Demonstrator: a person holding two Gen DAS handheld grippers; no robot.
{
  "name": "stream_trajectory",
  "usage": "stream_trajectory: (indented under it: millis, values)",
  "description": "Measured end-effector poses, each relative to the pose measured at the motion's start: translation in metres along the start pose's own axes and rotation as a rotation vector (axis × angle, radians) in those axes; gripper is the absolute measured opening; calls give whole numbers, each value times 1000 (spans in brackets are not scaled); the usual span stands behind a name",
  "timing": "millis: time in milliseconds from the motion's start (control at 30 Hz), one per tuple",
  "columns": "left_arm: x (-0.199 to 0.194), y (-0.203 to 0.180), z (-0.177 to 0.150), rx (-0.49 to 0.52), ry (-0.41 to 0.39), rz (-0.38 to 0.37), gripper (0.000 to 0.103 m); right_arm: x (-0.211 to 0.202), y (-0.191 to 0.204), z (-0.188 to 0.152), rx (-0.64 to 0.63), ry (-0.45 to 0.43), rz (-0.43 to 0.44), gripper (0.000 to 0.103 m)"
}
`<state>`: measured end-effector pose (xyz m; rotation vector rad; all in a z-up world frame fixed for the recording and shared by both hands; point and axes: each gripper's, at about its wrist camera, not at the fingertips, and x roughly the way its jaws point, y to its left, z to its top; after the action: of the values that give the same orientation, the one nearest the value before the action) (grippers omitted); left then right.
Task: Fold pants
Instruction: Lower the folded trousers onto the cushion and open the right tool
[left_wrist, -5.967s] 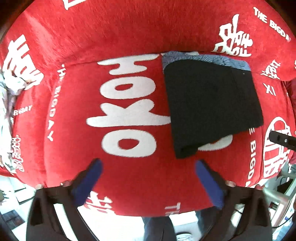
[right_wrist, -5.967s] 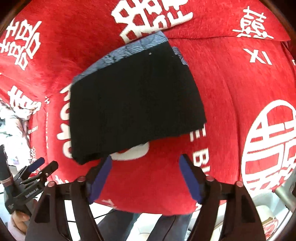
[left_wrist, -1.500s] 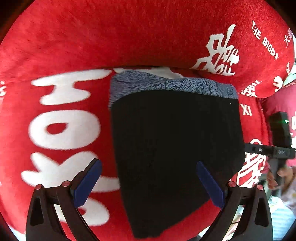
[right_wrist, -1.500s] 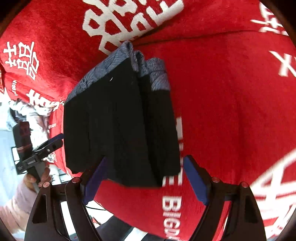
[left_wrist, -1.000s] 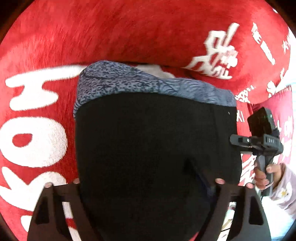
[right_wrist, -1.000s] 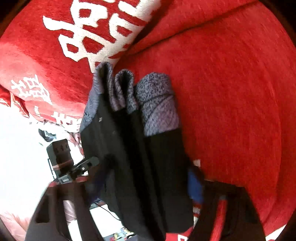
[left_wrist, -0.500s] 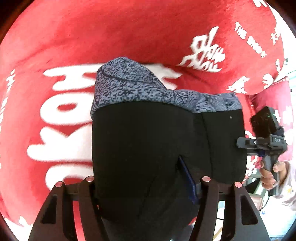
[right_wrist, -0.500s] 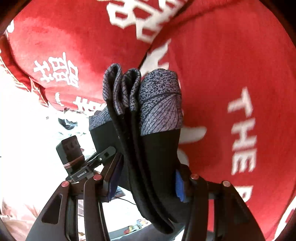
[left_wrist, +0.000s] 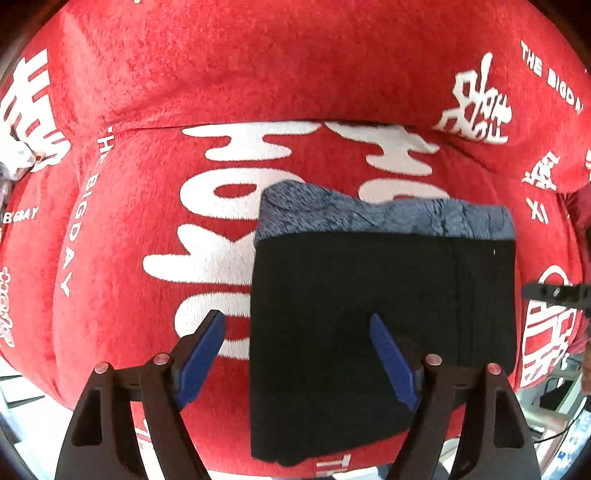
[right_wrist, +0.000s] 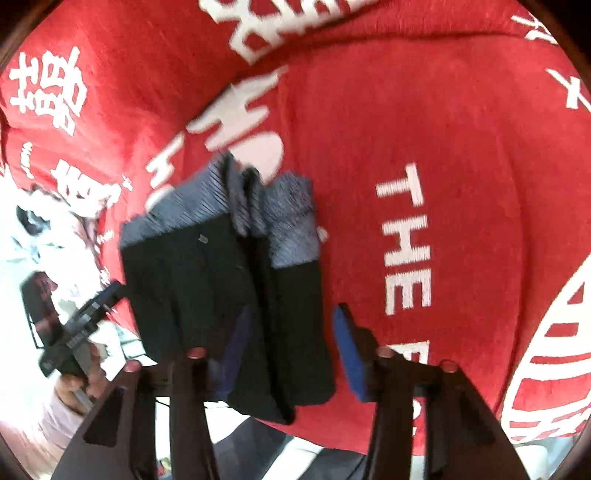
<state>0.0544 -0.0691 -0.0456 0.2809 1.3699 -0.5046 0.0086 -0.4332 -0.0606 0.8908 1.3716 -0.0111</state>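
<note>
The folded black pants (left_wrist: 369, 314) with a blue-grey patterned waistband lie on the red sofa seat (left_wrist: 147, 240), waistband toward the backrest. My left gripper (left_wrist: 295, 354) hovers above their left half with its jaws opening; the blue pads touch no cloth. In the right wrist view the pants (right_wrist: 207, 288) run between the jaws of my right gripper (right_wrist: 291, 350), which are closing. Its left pad is half sunk in the black cloth and its right pad lies against the stack's right edge. The right gripper's tip (left_wrist: 554, 291) shows at the pants' right edge.
The red backrest (left_wrist: 295, 66) with white lettering rises behind the seat. The seat's front edge (left_wrist: 221, 461) is just below the pants' near end. A hand holding the left gripper (right_wrist: 74, 332) is at the left. Crumpled pale cloth (right_wrist: 33, 229) lies past the sofa's left end.
My left gripper has let go of the pants, opened and pulled back and up. The right gripper still has the stack between its pads and has risen with it.
</note>
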Motion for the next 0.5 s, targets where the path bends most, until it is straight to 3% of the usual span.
stream_trajectory:
  millis: [100, 167, 200, 233, 400, 500]
  values:
    - [-6, -15, -2, 8, 5, 6, 82, -6, 15, -1, -6, -14, 12, 50]
    - [-13, -26, -5, 25, 15, 31, 92, -6, 27, -2, -13, -11, -1, 50]
    - [-16, -32, -6, 32, 21, 48, 103, -7, 32, -6, -18, -9, -10, 50]
    - [-21, -37, -8, 34, 19, 63, 103, -7, 37, -9, -24, -7, -20, 51]
    - [-46, -58, -17, 1, 14, 65, 103, -23, 57, -26, -68, -12, -91, 81]
    - [-64, -67, -22, -45, -11, 96, 103, -38, 73, -35, -117, -41, -150, 89]
